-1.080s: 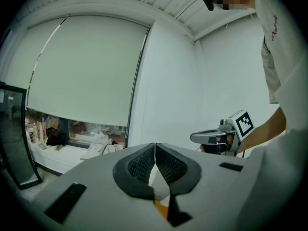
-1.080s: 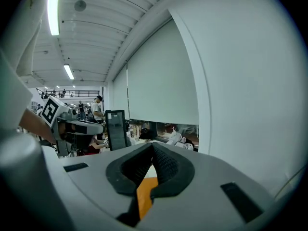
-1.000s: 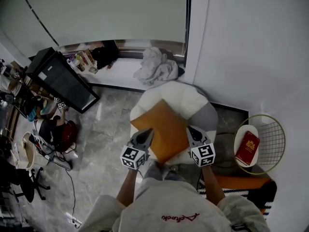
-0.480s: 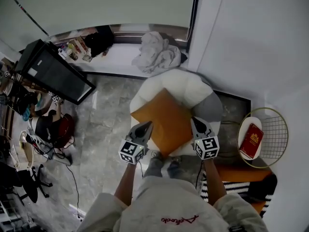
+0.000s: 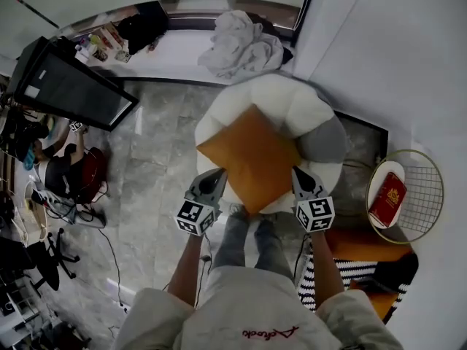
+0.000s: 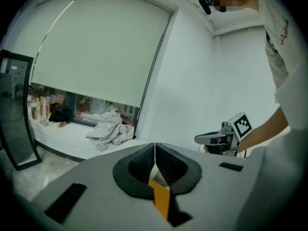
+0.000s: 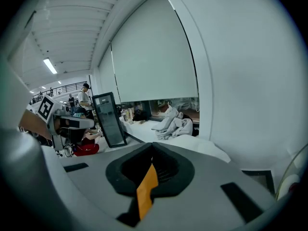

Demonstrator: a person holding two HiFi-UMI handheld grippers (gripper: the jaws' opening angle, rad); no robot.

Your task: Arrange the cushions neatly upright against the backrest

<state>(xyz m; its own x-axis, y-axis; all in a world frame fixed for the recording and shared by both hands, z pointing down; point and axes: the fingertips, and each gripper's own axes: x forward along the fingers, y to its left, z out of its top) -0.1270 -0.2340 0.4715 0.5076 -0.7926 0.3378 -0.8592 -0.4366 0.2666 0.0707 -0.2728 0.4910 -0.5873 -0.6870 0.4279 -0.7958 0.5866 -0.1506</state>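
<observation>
We hold the orange cushion point(image 5: 252, 159) by two opposite corners. Our left gripper point(image 5: 214, 182) has its jaws pressed together on the corner at the left, and a strip of orange cloth shows between them in the left gripper view. Our right gripper point(image 5: 302, 181) is clamped the same way on the corner at the right, with orange cloth pinched between its jaws.

The cushion hangs flat, turned like a diamond, over the seat of the round white armchair point(image 5: 281, 100); we cannot tell whether it touches the seat. A grey cushion point(image 5: 322, 138) sits in the chair at the right, just beside the orange one.

Well to the right stands a round wire basket point(image 5: 427, 195). A white plate point(image 5: 374, 188) lies in its left side, and a red book point(image 5: 388, 200) lies on that plate.
</observation>
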